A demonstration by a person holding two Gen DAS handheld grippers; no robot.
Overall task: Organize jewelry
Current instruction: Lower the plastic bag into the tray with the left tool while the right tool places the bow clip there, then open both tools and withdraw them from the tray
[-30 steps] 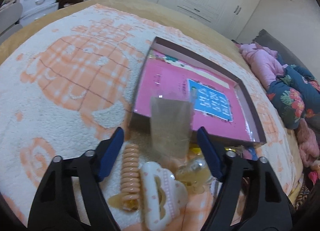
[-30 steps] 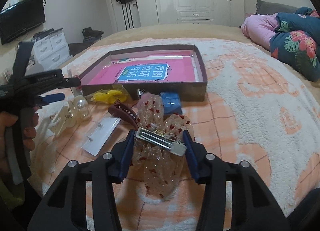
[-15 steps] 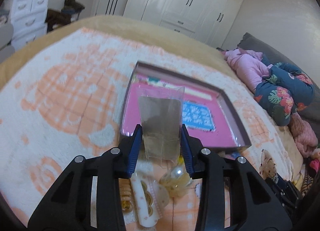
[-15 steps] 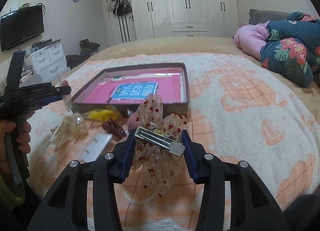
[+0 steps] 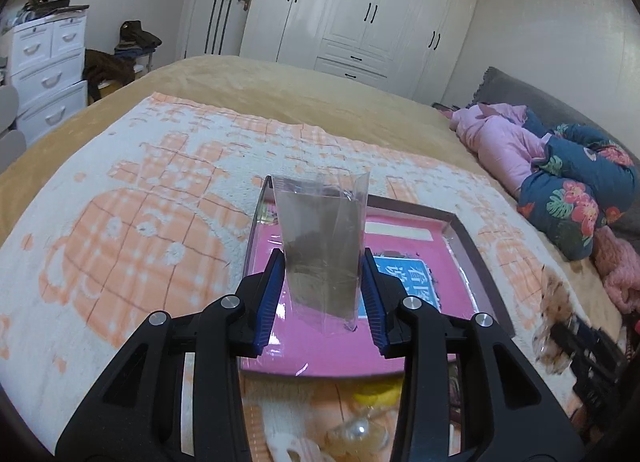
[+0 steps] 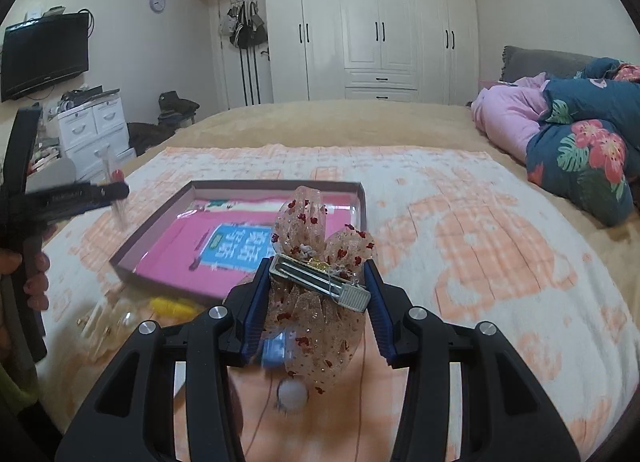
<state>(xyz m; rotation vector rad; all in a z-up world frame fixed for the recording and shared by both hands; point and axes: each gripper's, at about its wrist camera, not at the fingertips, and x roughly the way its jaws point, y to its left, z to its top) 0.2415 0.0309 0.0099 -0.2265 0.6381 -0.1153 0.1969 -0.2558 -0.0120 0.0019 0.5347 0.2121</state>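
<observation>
Left claw (image 5: 323,291) clamped on a clear plastic sleeve (image 5: 322,246), raised over the shallow box (image 5: 476,258) on the bed. Right claw (image 6: 316,294) gripping a sheer bow clip (image 6: 316,262); beneath it, blurred trinkets, perhaps clips.

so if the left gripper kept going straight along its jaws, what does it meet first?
Probably the pink floor of the shallow dark-rimmed box, beyond the clear plastic sleeve held by the left gripper; depth is uncertain.

Soft, even indoor light, with glare on the glossy wardrobe (image 6: 380,30) far beyond the claws. Fisheye bending darkens every corner. Clutter just below and left of each claw smears with motion blur.
</observation>
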